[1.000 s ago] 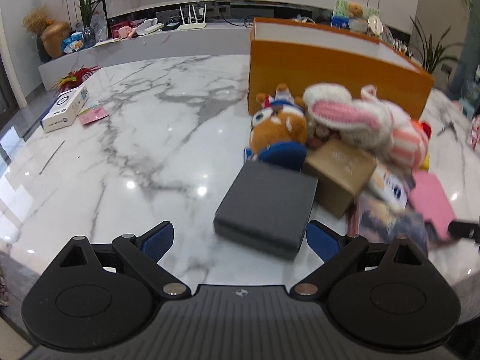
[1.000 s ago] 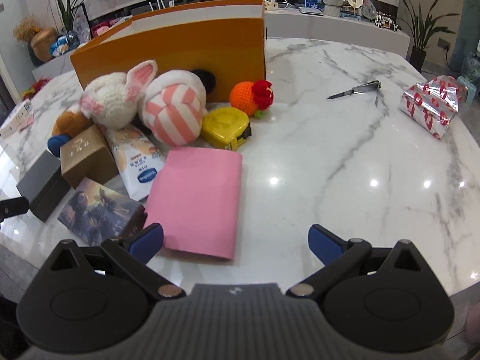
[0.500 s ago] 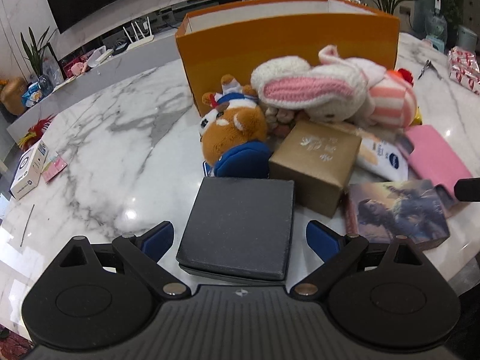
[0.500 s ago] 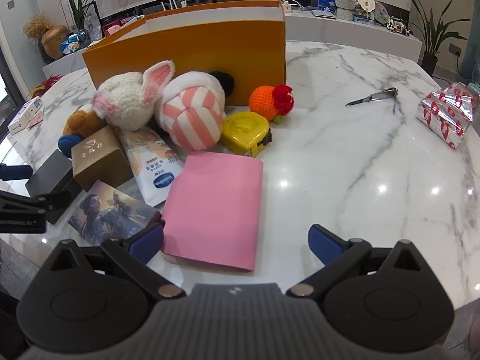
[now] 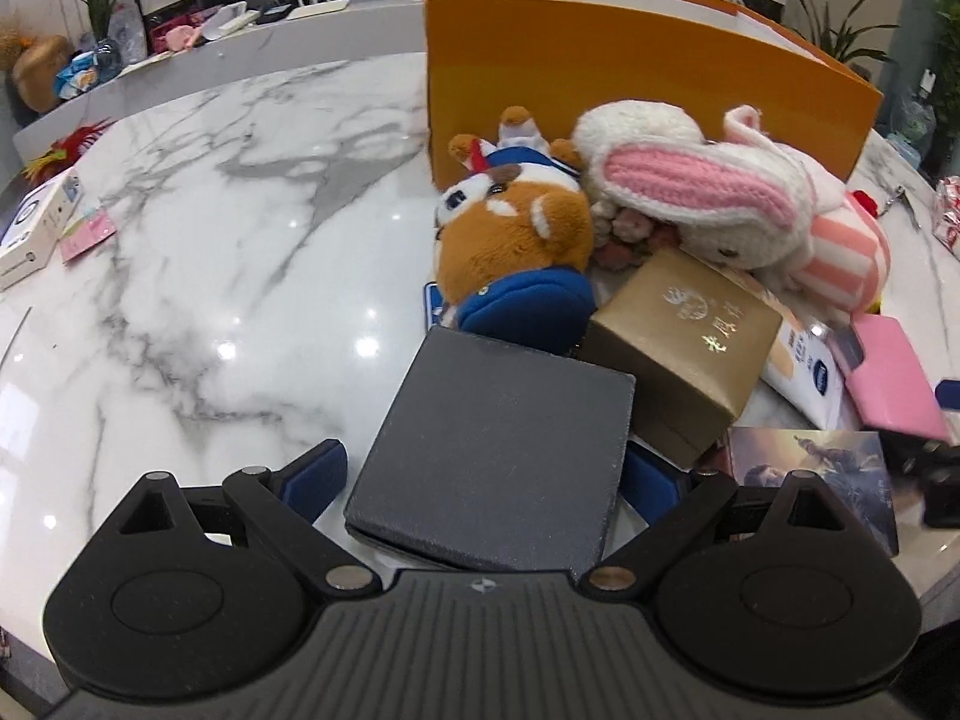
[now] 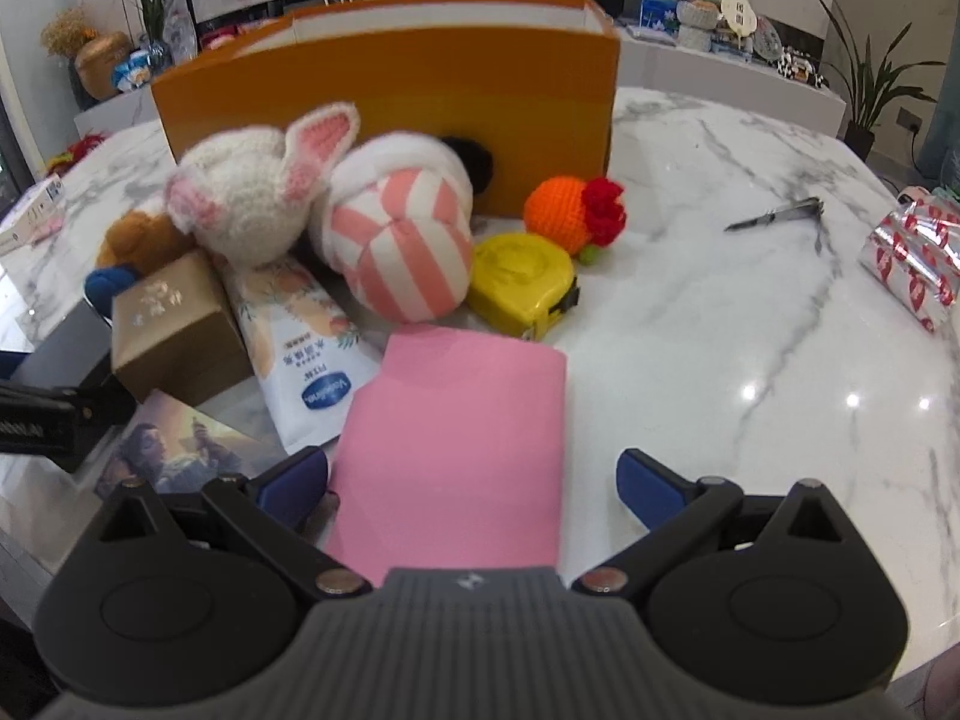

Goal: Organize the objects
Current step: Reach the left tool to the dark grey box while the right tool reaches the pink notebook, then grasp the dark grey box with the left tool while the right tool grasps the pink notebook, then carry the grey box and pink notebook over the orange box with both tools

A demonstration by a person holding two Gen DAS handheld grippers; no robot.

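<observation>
— Straddling the grey box [image 5: 498, 450], the left gripper [image 5: 485, 477] has its jaws wide, one blue pad off each side edge, neither yet touching as far as can be told.

— Which way does the box lie from the orange bin [image 5: 630, 84]?

— Nearer the camera than the bin, past the fox toy [image 5: 516, 234], with the gold box [image 5: 684, 342] pressed against its right corner. It lies flat on the surface [image 5: 210, 228], roughly square, turned a little clockwise, so the jaws meet it slightly askew.

— And the right gripper [image 6: 474, 480]?

— Its jaws are also wide, set either side of the pink pad [image 6: 456, 450], whose long axis runs straight away toward the bin. The left pad sits just beside the edge; the right one stands well clear.

— Which hand is better placed?

— Each is over its own item; the left looks closer to closing. Both grippers are held low and level, pointing at the bin. A small twist of the left wrist would probably square the grip.
</observation>
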